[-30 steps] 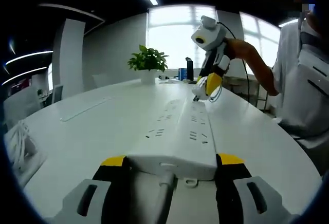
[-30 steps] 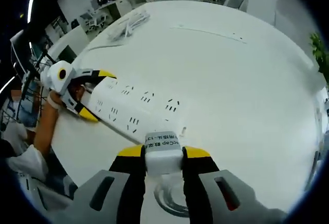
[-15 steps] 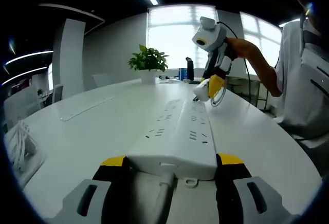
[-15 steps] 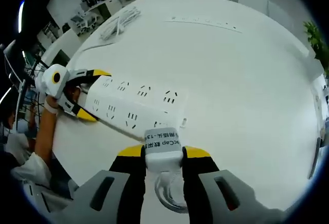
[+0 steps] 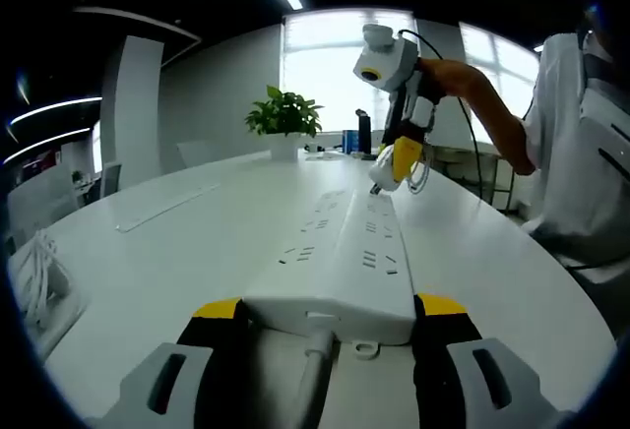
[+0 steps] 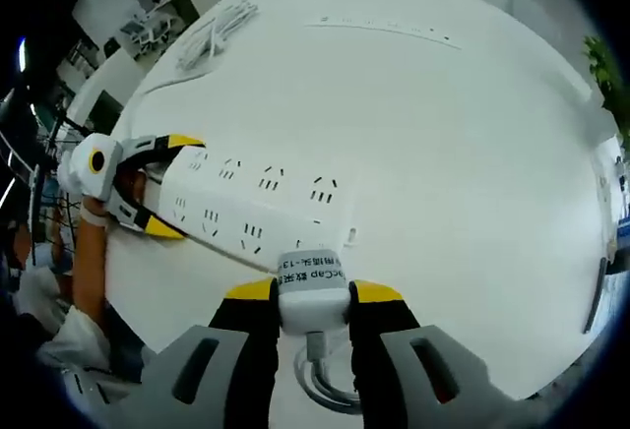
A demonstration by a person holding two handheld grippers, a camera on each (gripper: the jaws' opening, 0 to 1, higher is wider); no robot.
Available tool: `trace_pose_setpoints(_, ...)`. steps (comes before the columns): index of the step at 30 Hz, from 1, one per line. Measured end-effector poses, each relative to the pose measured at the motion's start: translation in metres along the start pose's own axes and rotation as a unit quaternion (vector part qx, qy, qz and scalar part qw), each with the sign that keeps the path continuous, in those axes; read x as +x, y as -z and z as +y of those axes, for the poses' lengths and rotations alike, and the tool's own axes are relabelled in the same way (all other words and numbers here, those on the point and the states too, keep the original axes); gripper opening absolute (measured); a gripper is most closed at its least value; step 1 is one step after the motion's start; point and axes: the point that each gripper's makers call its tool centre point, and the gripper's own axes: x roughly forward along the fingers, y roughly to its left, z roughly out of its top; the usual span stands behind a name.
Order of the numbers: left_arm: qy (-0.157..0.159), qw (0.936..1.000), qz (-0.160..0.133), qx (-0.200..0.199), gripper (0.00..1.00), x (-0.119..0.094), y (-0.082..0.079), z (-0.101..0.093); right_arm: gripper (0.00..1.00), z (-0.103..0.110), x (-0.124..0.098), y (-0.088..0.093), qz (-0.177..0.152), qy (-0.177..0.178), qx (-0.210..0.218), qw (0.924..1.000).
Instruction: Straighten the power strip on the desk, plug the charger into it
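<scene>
A long white plastic power strip (image 5: 346, 252) is seen lying flat on the round white surface (image 5: 167, 252), its long axis running straight away from the left gripper (image 5: 330, 313). The near, cable end of the strip is gripped between that gripper's yellow-tipped black jaws, one on each side edge. In the right gripper view the same strip (image 6: 251, 211) is seen from above, stretching from the left gripper (image 6: 148, 185) at the far left toward the lower middle. A small white block-shaped charger (image 6: 313, 289), with a printed label on its top face, is clamped between the jaws of the right gripper (image 6: 313, 296). In the left gripper view the right gripper (image 5: 396, 158) is held by a person's hand (image 5: 443, 80) above the strip's far end, with the charger (image 5: 382, 175) just over the last sockets; whether its prongs touch the strip cannot be told. The plugging move is judged to depend on lowering the charger squarely onto the sockets at that far end, the right gripper being the nearer one. A potted green plant (image 5: 283, 119) stands well beyond.
</scene>
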Motion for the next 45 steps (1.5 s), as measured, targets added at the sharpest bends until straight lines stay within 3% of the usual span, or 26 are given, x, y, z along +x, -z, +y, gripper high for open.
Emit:
trace_pose_setpoints(4, 0.0, 1.0, 0.0, 0.0, 0.68, 0.0, 0.0, -0.001, 0.26, 0.002, -0.002, -0.016, -0.002, 0.028, -0.009, 0.9996)
trace_pose_setpoints(8, -0.001, 1.0, 0.0, -0.001, 0.68, 0.0, 0.0, -0.001, 0.26, 0.002, -0.002, -0.02, -0.008, 0.051, -0.003, 0.9987)
trace_pose_setpoints(11, 0.0, 1.0, 0.0, -0.001, 0.68, 0.0, 0.0, -0.001, 0.26, 0.002, -0.003, -0.02, -0.031, 0.068, 0.004, 0.9972)
trace_pose_setpoints(15, -0.001, 1.0, 0.0, -0.001, 0.68, 0.001, 0.001, -0.001, 0.26, 0.002, -0.002, -0.02, -0.065, 0.058, 0.03, 0.9957)
trace_pose_setpoints(22, -0.002, 1.0, 0.0, -0.001, 0.68, 0.002, 0.002, -0.002, 0.27, 0.001, 0.004, -0.009, -0.08, 0.054, 0.049, 0.9941)
trace_pose_setpoints(28, -0.002, 1.0, 0.0, -0.001, 0.68, 0.003, 0.003, -0.004, 0.27, 0.002, 0.005, -0.023, -0.106, 0.062, 0.058, 0.9908)
trace_pose_setpoints(30, -0.003, 1.0, 0.0, -0.001, 0.68, 0.004, 0.003, -0.006, 0.28, -0.001, 0.016, -0.023, -0.098, 0.075, 0.033, 0.9918)
trace_pose_setpoints(31, -0.003, 1.0, 0.0, -0.001, 0.68, 0.004, 0.003, -0.006, 0.29, 0.003, 0.017, -0.024, -0.103, 0.065, 0.051, 0.9912)
trace_pose_setpoints(37, -0.002, 1.0, 0.0, -0.001, 0.68, 0.004, 0.001, -0.009, 0.29, 0.004, 0.014, -0.023, -0.114, 0.041, 0.06, 0.9909)
trace_pose_setpoints(40, -0.002, 1.0, -0.001, -0.002, 0.68, 0.004, 0.001, -0.009, 0.32, 0.006, 0.013, -0.025, -0.126, 0.013, 0.019, 0.9918)
trace_pose_setpoints(41, -0.002, 1.0, -0.001, -0.002, 0.68, 0.004, 0.001, -0.01, 0.33, 0.009, 0.012, -0.025, -0.135, 0.0, -0.012, 0.9907)
trace_pose_setpoints(43, -0.002, 1.0, -0.001, -0.002, 0.68, 0.004, 0.001, -0.01, 0.33, 0.012, 0.003, -0.027, -0.166, -0.026, -0.053, 0.9844)
trace_pose_setpoints(45, -0.002, 1.0, -0.001, -0.002, 0.68, 0.004, 0.0, -0.01, 0.33, 0.016, -0.01, -0.031, -0.209, -0.063, -0.061, 0.9739)
